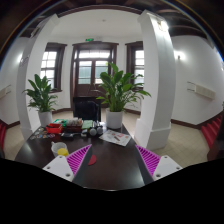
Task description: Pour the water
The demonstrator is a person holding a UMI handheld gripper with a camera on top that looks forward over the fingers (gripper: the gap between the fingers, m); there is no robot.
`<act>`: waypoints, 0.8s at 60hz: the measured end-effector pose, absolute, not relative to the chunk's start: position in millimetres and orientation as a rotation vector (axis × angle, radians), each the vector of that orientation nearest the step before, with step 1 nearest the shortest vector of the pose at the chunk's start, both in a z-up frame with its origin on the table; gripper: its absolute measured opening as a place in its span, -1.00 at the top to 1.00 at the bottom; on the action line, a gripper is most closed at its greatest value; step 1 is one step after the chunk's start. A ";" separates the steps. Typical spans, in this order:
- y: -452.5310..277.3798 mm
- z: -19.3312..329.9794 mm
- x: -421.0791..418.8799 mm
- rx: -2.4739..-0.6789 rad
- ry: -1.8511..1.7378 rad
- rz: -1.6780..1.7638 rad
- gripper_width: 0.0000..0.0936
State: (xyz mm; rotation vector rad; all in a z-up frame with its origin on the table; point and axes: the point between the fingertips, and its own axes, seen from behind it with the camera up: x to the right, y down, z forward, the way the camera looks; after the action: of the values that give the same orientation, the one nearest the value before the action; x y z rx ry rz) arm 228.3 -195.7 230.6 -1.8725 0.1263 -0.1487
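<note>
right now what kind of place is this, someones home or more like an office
Probably a lounge or lobby-like hall rather than a home kitchen: tall white square columns, large potted green-leaved plants, and a dark wooden double door beyond a dark round table. The gripper hangs open over that table.

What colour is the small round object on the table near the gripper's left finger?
Yellow: the small round object on the dark table, seen in the gripper view.

The clutter (72, 127) on the dark table (105, 160) is perhaps cups, too small to identify.
</note>
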 end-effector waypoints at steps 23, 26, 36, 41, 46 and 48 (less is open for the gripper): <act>-204.4 136.4 183.7 -1.952 0.083 -0.082 -0.82; -204.8 123.8 163.6 -1.952 0.044 -0.048 -0.83; -198.9 99.0 100.2 -1.914 -0.045 0.037 -0.85; -186.5 90.7 75.6 -1.896 -0.068 0.068 -0.84; -168.9 83.6 61.3 -1.885 -0.078 0.083 -0.84; -161.1 82.8 59.5 -1.875 -0.071 0.079 -0.84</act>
State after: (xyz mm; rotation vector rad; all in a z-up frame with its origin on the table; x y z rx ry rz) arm 59.5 -161.1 82.8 -1.8752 -0.0707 0.0791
